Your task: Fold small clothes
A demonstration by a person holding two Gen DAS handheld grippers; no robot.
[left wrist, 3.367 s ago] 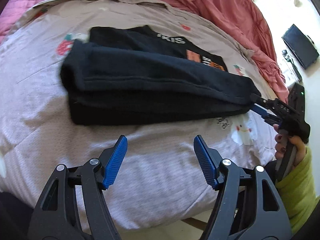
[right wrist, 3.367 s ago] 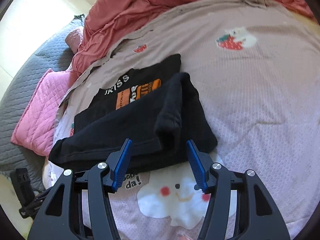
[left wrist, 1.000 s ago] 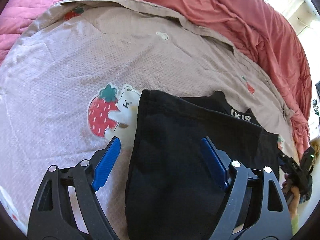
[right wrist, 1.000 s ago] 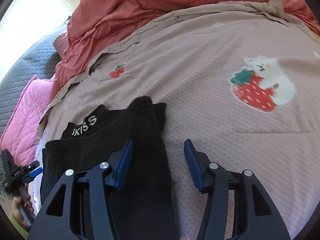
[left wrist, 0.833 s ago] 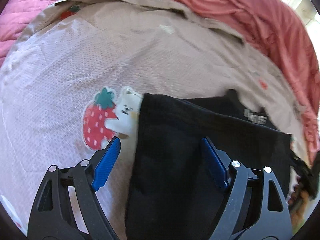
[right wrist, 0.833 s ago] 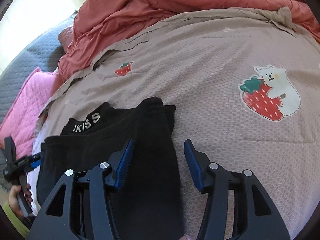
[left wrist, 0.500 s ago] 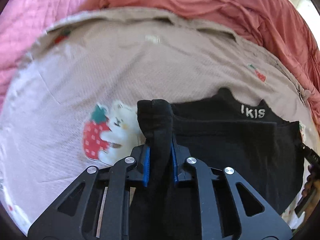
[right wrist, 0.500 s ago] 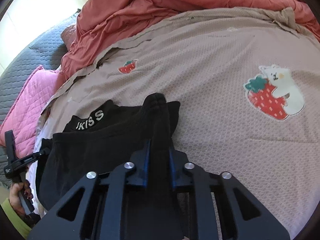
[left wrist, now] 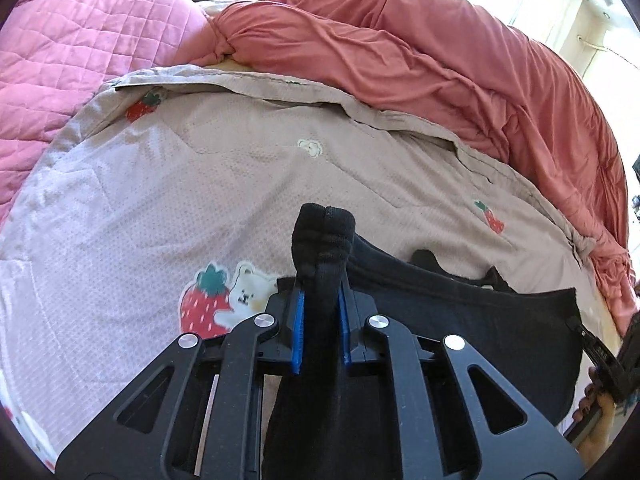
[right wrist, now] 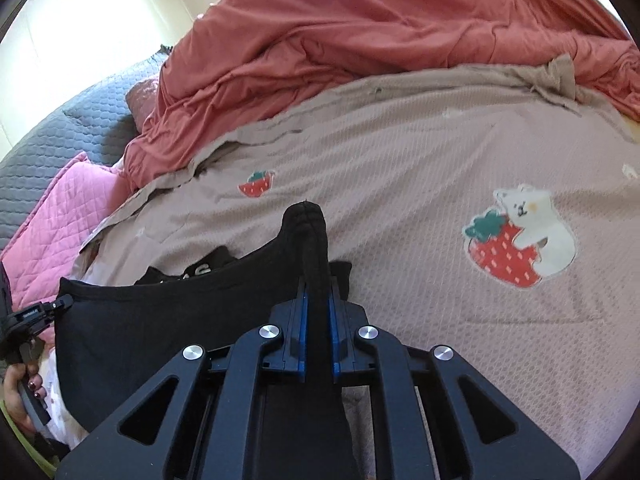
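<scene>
Both tongs, wide a second ago, now pinch black garment (left wrist: 460, 340) corners | left tongs (left wrist: 320, 320) | right tongs (right wrist: 318, 328) | coral duvet (left wrist: 400, 60) bunched beyond

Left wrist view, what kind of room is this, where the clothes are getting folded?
Most likely a bedroom: the black garment lies on a bed's strawberry-print blanket, with a bunched red duvet behind it and a pink quilted cover to the side.
</scene>
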